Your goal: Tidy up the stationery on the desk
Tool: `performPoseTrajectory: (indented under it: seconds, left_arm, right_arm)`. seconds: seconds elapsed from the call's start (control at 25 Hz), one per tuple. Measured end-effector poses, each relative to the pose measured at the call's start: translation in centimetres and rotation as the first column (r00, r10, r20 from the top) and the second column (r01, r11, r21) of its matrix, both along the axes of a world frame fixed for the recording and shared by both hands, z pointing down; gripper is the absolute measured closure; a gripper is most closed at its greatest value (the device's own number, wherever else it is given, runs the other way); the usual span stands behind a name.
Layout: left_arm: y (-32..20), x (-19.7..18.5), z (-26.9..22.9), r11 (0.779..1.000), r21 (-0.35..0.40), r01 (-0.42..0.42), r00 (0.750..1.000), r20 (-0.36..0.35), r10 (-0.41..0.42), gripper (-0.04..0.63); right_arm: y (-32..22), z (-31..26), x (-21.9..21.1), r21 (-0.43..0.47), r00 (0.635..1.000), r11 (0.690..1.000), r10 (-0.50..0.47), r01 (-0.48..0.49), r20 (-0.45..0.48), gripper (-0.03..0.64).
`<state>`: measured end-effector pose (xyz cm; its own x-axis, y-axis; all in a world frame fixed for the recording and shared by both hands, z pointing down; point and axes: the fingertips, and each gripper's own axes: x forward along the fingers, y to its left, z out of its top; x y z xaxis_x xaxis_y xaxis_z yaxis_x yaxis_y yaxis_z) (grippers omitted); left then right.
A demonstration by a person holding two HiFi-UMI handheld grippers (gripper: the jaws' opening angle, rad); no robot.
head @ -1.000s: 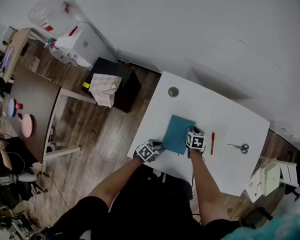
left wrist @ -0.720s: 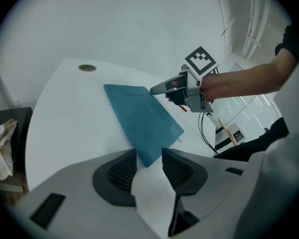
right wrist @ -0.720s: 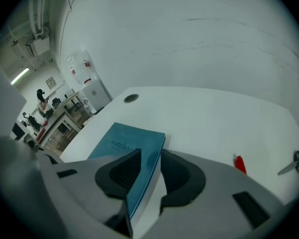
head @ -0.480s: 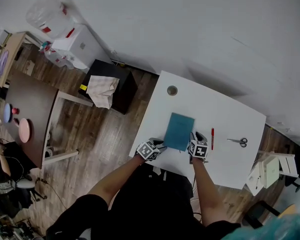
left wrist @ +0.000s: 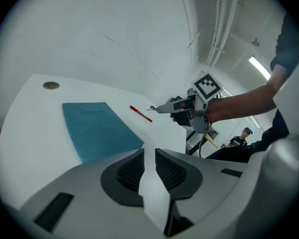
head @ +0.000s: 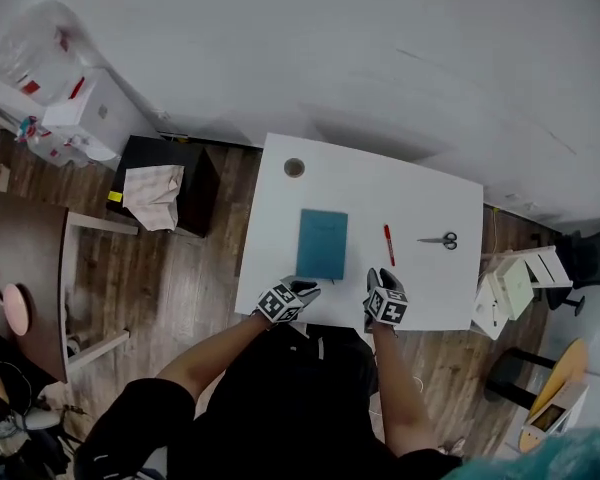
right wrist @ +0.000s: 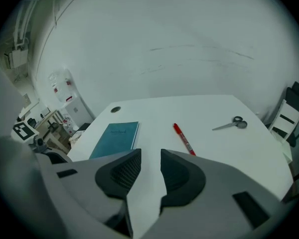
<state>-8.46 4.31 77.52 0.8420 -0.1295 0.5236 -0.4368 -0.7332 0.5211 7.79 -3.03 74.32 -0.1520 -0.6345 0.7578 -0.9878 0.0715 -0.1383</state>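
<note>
In the head view, we hold both grippers over the near edge of the white desk (head: 420, 198). The teal notebook (head: 322, 244) lies flat on it. Our left gripper (head: 302, 288) is just off the notebook's near left corner and our right gripper (head: 376, 278) is off its near right corner; neither touches it. A red pen (head: 389, 245) lies just right of the notebook, with the scissors (head: 438, 240) farther right. A round grommet (head: 294, 167) sits beyond the notebook's far left corner.

In the left gripper view, our jaws have just been closing. They stand with a narrow gap, and only bare desk shows between them. The notebook (left wrist: 97, 128) lies ahead to the left, with the pen (left wrist: 140, 113) past its right edge.

In the right gripper view, our jaws stand apart with nothing between them. The notebook (right wrist: 117, 138) lies ahead to the left, and the pen (right wrist: 183, 138) and scissors (right wrist: 231, 124) lie to its right.
</note>
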Motion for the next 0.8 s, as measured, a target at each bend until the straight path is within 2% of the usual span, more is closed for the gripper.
performPoseTrajectory:
  seconds: [0.08,0.16,0.28,0.52,0.64,0.8]
  left_arm:
    - [-0.4,0.4,-0.3,1.0,0.024,0.009,1.0,-0.006,-0.009,0.542]
    - [-1.0,0.7,-0.4,0.998,0.034,0.061,0.998,0.0,-0.061,0.578]
    - [-2.0,1.4,-0.7,0.989,0.029,0.147,0.989,0.005,-0.147,0.581]
    - [-2.9,5.8,-1.4,0.969,0.052,0.24,0.969,0.042,-0.242,0.581]
    - [-3.1,7.9,-1.6,0.947,0.066,0.314,0.946,0.058,-0.318,0.581]
    - [-3.7,9.9,-1.6,0.903,0.091,0.419,0.903,0.059,-0.425,0.58]
  right_arm:
    - [0.5,-0.2,1.7,0.01,1.0,1.0,0.014,-0.014,-0.021,0.486]
    - [0.9,0.1,3.5,0.005,0.999,1.0,0.008,-0.008,-0.042,0.488]
    - [0.5,1.0,5.9,-0.016,0.999,1.0,-0.021,0.02,-0.048,0.486]
    - [-2.7,2.4,9.7,-0.027,0.993,0.994,-0.108,0.107,-0.048,0.488]
    - [-4.2,3.6,10.2,-0.037,0.985,0.984,-0.172,0.172,-0.004,0.488]
    - [-5.7,5.3,9.2,-0.057,0.965,0.964,-0.254,0.258,0.068,0.488]
